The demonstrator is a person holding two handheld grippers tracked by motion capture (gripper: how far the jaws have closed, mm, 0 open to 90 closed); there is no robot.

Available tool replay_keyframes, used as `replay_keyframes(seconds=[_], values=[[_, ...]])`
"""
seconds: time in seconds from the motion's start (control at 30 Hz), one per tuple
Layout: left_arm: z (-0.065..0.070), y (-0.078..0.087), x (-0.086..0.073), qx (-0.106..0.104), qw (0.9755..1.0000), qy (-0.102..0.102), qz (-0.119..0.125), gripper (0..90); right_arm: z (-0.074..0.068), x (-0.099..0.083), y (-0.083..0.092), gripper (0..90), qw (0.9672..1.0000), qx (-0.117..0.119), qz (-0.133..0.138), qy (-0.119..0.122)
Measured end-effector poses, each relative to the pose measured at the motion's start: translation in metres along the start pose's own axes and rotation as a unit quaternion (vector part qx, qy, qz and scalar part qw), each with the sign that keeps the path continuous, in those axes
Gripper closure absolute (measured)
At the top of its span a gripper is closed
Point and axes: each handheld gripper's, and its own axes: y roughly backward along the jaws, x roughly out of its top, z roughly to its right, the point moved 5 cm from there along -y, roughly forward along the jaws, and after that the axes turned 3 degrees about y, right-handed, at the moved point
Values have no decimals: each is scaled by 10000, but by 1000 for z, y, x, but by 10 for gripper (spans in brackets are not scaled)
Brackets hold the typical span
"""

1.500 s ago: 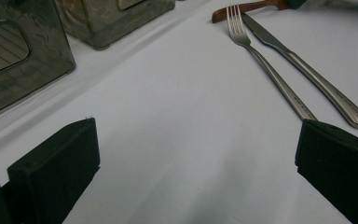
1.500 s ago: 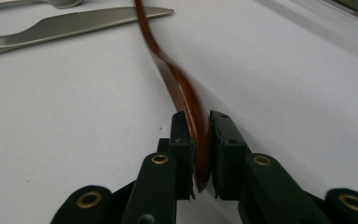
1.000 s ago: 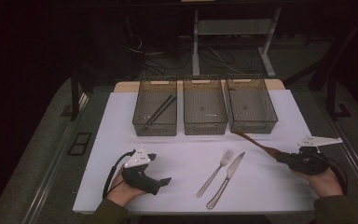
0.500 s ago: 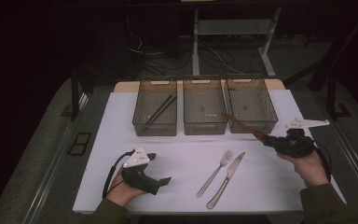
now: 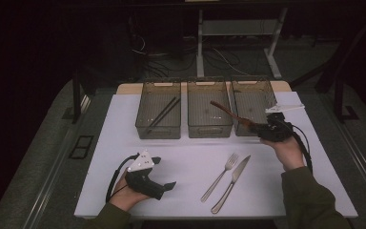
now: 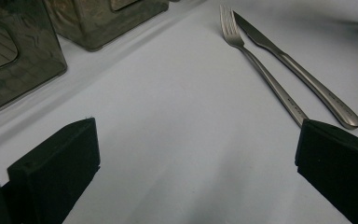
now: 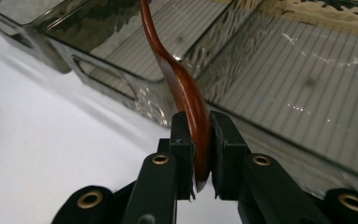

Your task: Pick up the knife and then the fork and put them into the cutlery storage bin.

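My right gripper (image 5: 255, 127) (image 7: 198, 135) is shut on the bowl end of a brown wooden spoon (image 5: 226, 110) (image 7: 182, 88). It is lifted in front of the right bin (image 5: 261, 84), and the spoon's handle slants up and left over the middle bin (image 5: 209, 130). My left gripper (image 5: 164, 172) (image 6: 196, 154) rests in the hand on the white mat (image 5: 190, 155) at the front left, jaws wide open with nothing between them. A steel fork (image 5: 219, 177) (image 6: 261, 70) and knife (image 5: 231, 183) (image 6: 298, 74) lie side by side on the mat between the two hands.
Three smoky see-through bins stand in a row at the back of the mat. The left bin (image 5: 158, 132) holds dark chopsticks (image 5: 164, 113). Beyond the table are dark desk legs and cables on the floor.
The right hand has carried the spoon up and leftward toward the bins, so its handle now reaches over the middle bin. The left hand, fork and knife have stayed put.
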Motion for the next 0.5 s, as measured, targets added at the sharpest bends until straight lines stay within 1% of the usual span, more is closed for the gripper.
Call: replay_keyframes(seconds=[0.17, 0.3, 0.37, 0.5], values=[[0, 0, -1, -9, 10000, -11, -30, 0, -8, 18, -19, 805, 9999, -58, -89, 30], [0, 0, 0, -13, 10000, -4, 8, 0, -11, 31, -32, 805, 9999, -83, -81, -57], [0, 0, 0, -24, 10000, -17, 10, 0, -13, 37, -38, 805, 9998, -120, -129, -78], [0, 0, 0, -33, 10000, -18, 6, 0, -16, 46, -50, 804, 9997, -153, -140, -109]])
